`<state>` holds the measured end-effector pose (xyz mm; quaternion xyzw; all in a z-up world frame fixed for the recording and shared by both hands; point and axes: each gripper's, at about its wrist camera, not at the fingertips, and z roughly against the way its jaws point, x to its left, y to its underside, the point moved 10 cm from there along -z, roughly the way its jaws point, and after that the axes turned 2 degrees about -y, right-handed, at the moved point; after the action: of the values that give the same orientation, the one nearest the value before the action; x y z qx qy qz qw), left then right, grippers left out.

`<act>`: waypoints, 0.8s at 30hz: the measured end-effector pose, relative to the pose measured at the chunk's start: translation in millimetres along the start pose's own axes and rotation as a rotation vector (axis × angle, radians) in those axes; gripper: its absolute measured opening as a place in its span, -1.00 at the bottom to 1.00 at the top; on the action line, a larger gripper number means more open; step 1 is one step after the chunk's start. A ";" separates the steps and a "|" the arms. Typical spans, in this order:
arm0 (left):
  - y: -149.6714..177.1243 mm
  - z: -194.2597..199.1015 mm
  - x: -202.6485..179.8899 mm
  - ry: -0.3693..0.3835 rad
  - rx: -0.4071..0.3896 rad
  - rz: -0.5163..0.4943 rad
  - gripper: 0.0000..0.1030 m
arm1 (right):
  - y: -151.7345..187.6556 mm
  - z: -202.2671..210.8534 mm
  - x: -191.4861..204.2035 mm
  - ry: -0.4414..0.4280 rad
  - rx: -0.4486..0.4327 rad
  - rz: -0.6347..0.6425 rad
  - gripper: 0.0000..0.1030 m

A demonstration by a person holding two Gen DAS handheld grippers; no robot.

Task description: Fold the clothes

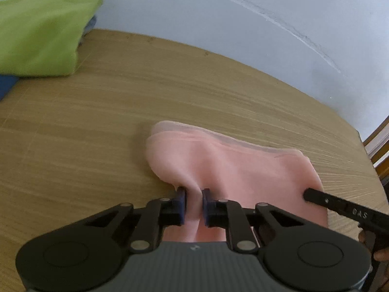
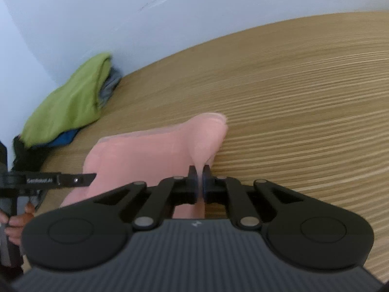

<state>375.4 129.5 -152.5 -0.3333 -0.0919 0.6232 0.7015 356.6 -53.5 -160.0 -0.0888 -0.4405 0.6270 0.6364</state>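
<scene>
The left gripper [image 1: 194,204] is pinching a raised ridge of the pink garment [image 1: 233,170] between its blue pads [image 1: 181,205], at the near edge of the cloth on its left side. The right gripper [image 2: 199,182] is closing tightly on another pinch of the same pink garment [image 2: 145,155], near its right corner. I think both tools are holding the near edge at two separated places so that the cloth is staying stretched between them and can be carried over for a fold. The garment is lying on the wooden table [image 1: 97,121], already doubled as it seems, because a paler second layer is showing along its far edge.

The near part of the cloth is hiding under the gripper bodies, so I cannot say what kind of garment it is. A hand [image 2: 17,221] is appearing only partly at the picture border. Farther away, a green garment [image 2: 68,104] is resting on top of blue and grey pieces beside the pale wall [image 1: 243,24]; these lower pieces are mostly covered, and their shape is not clear.
</scene>
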 end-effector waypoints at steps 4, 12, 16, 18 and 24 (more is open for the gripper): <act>-2.3 1.6 3.1 -0.041 -0.009 -0.003 -0.59 | -1.3 3.3 -10.5 -0.002 0.005 -0.041 -0.79; 51.1 102.7 26.2 -0.004 -0.035 0.084 -0.06 | 12.1 52.8 -0.9 -0.022 -0.023 -0.083 -0.09; 114.2 147.8 21.1 0.015 0.013 0.058 0.00 | 57.2 100.2 19.1 -0.079 0.030 -0.086 -0.06; 148.4 161.4 13.9 0.021 0.057 0.026 0.00 | 86.2 123.3 33.1 -0.093 0.067 -0.071 -0.06; 222.0 181.8 -0.6 0.073 0.141 -0.027 0.00 | 168.9 170.9 61.8 -0.059 0.151 -0.095 -0.05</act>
<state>95.9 193.4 -143.2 -0.3041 -0.0269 0.6059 0.7346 109.5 -41.0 -142.7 -0.0008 -0.4143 0.6299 0.6570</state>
